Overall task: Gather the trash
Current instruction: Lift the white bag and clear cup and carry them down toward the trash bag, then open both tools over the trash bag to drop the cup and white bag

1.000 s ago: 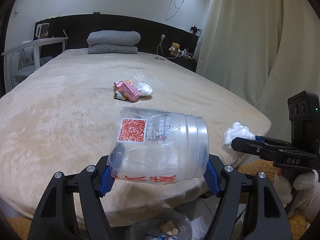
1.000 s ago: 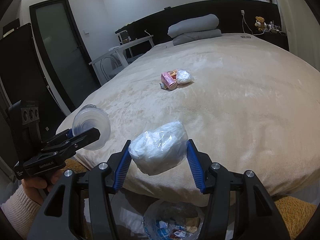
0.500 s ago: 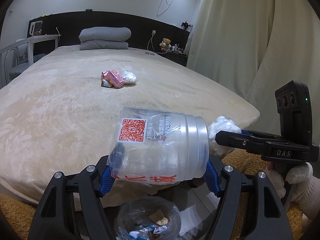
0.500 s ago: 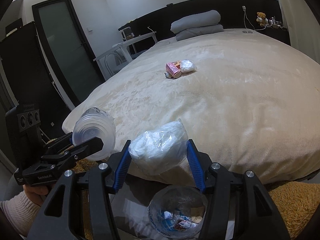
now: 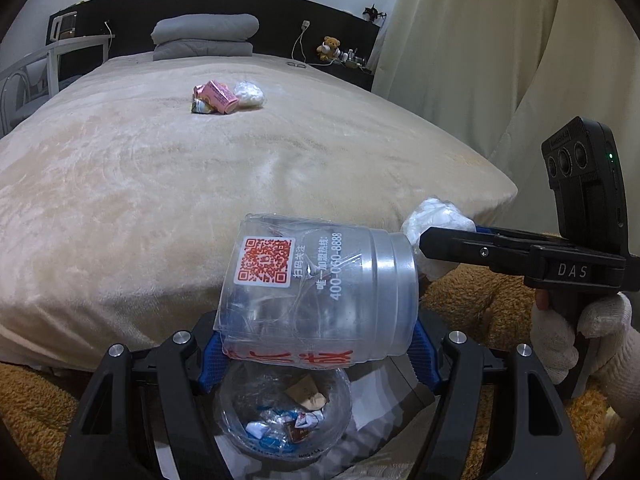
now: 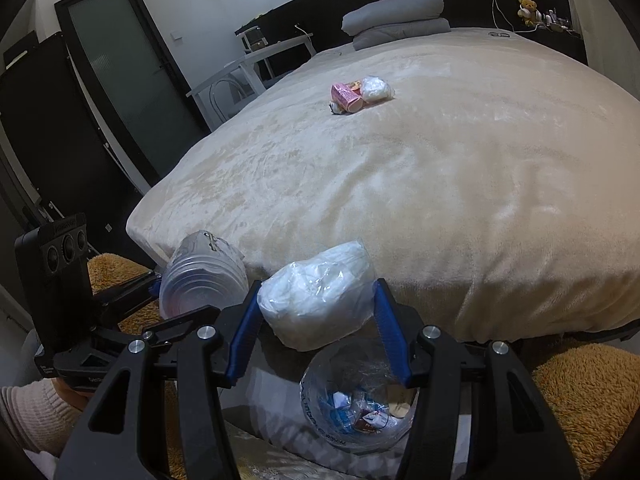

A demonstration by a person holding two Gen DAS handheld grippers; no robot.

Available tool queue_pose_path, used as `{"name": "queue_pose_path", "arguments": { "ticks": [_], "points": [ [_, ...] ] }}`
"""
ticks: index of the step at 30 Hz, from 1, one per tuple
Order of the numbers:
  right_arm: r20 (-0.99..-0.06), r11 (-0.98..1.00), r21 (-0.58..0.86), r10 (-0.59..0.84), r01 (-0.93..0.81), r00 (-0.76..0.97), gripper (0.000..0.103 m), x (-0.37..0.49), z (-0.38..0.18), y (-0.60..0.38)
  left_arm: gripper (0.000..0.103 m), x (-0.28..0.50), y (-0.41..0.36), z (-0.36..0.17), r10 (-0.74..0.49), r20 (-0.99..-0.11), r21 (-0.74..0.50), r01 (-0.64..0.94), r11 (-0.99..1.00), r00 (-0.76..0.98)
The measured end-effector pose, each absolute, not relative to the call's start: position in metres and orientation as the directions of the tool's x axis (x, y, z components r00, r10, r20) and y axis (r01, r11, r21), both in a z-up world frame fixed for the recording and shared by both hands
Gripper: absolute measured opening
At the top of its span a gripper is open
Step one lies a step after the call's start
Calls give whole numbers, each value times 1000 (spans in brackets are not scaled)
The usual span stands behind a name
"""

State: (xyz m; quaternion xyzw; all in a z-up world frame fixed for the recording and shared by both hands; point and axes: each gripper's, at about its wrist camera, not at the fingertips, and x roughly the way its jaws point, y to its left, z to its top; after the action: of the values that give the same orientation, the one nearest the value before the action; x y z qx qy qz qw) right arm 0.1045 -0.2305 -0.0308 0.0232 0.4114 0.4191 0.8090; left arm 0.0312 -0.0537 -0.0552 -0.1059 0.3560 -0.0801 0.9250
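Covering most of both views: bed, beige blanket
Bin: clear, on the floor below both tongs, wrappers inside
Left gripper: clamps a clear plastic cup sideways
Right gripper: squeezes a white bag
Pink carton: mid-bed, touching another white wad

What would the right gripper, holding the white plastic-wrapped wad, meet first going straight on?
Probably the beige bed's near edge, just beyond the wad; the clear trash bin sits lower. Depth is uncertain.
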Motion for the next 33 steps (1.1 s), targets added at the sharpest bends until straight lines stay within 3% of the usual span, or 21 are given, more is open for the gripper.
{"name": "queue_pose_path", "arguments": {
  "ticks": [20, 33],
  "points": [
    [-813, 717, 489, 581, -498, 39, 55, 137, -104, -216, 71, 53, -50, -126, -269, -830, -315, -11, 949, 489],
    [-880, 779, 457, 465, -429, -92, 55, 146, -145, -197, 71, 60, -51, -163, -281, -901, -319, -65, 946, 332]
  ]
}}
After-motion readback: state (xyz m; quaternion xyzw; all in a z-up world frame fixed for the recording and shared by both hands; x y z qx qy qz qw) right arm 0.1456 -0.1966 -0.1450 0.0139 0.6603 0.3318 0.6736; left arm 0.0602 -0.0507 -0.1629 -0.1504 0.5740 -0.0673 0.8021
